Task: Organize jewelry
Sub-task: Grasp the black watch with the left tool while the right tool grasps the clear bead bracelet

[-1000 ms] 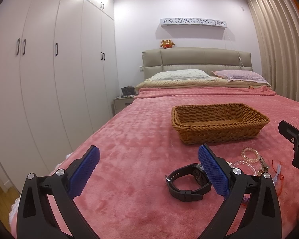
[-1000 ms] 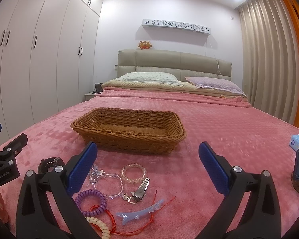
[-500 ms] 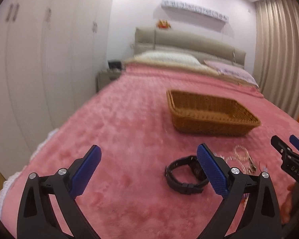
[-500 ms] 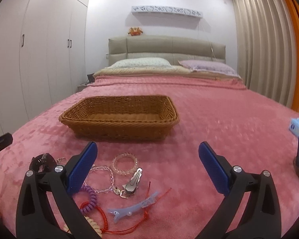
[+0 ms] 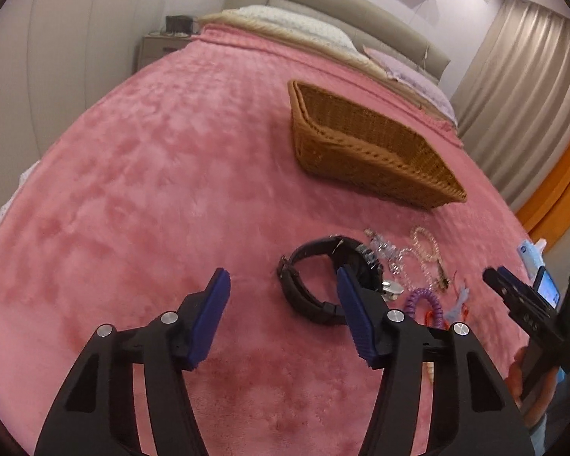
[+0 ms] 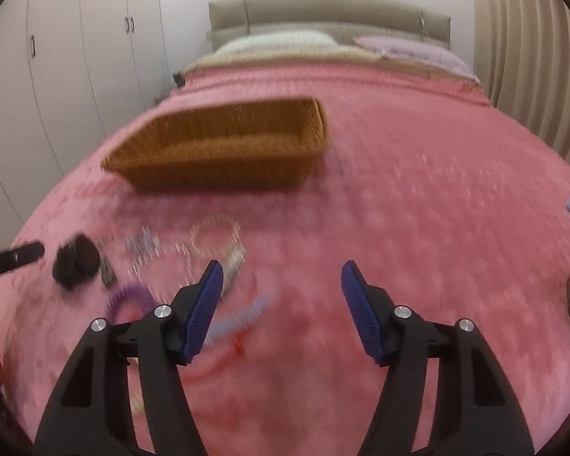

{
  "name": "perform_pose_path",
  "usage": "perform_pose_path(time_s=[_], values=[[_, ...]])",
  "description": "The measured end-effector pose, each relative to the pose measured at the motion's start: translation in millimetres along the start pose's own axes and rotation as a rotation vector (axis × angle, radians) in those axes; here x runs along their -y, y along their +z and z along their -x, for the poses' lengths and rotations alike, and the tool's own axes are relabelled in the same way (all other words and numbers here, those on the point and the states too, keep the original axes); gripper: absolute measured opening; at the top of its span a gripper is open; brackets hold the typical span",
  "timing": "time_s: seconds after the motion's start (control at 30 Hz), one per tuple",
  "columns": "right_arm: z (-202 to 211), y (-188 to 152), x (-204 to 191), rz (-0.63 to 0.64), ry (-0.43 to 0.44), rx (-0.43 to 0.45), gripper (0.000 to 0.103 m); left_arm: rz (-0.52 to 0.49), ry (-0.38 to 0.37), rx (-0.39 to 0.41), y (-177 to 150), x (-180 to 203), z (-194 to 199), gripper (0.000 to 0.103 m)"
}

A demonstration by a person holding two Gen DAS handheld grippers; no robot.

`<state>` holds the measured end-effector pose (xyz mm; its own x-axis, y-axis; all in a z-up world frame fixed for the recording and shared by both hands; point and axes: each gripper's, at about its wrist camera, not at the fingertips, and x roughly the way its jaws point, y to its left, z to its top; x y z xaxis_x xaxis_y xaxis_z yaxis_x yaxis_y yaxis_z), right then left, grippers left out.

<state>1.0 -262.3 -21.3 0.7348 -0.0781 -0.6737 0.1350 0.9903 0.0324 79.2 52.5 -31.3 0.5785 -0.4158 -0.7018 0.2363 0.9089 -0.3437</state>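
Presently, nearest the cameras, the left gripper has its blue fingers apart with only bare blanket between them; the jaws have just been closing partway, and nothing is held. The right gripper stands likewise, fingers apart and empty, its jaws having just narrowed too. Just beyond the left gripper lies the black watch on the pink blanket, partly behind the right-hand finger of that gripper. Beside it sits the remaining jewelry: a purple coil band, clear bead bracelets, a metal clip and a pale blue clip with red cord, the last blurred in the right wrist view. Further off stands the wicker basket, well apart from the pile; what shows of its inside appears empty. Judgement: the task is at its start, no piece yet moved, every piece still to be collected.
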Motion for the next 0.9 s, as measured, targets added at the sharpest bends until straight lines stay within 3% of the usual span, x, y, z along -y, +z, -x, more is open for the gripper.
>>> perform_pose_path(time_s=[0.1,0.17,0.33,0.43,0.5,0.53,0.7,0.83,0.9], values=[[-3.3,-11.6,8.1,-0.014,0.043,-0.071,0.057,-0.005,0.002,-0.027,-1.4,3.2,-7.4,0.047],[-7.5,-14.3,9.5,-0.017,0.069,-0.105,0.048,0.006,-0.017,-0.056,-2.0,3.8,-13.4,0.040],[-11.1,-9.0,2.3,-0.018,0.100,-0.122,0.045,0.007,-0.016,-0.066,-0.1,5.8,-17.4,0.040],[-16.2,12.2,-9.4,0.009,0.094,-0.096,0.045,0.023,-0.018,-0.068,2.1,4.9,-21.4,0.040],[-30.9,27.8,-19.3,0.038,0.099,-0.107,0.043,0.021,-0.004,-0.069,3.4,5.9,-23.3,0.040],[-36.7,31.5,-21.9,0.042,0.097,-0.114,0.036,0.017,0.003,-0.065,2.8,6.2,-22.9,0.040],[-87.1,48.3,-34.0,0.050,0.094,-0.182,0.033,0.013,0.008,-0.074,6.4,5.8,-24.4,0.040],[-100.0,55.6,-41.2,0.067,0.092,-0.191,0.031,0.004,0.034,-0.097,9.4,9.2,-33.6,0.040],[-105.8,56.0,-47.0,0.091,0.081,-0.201,0.023,-0.005,0.065,-0.112,7.9,12.0,-38.6,0.040]])
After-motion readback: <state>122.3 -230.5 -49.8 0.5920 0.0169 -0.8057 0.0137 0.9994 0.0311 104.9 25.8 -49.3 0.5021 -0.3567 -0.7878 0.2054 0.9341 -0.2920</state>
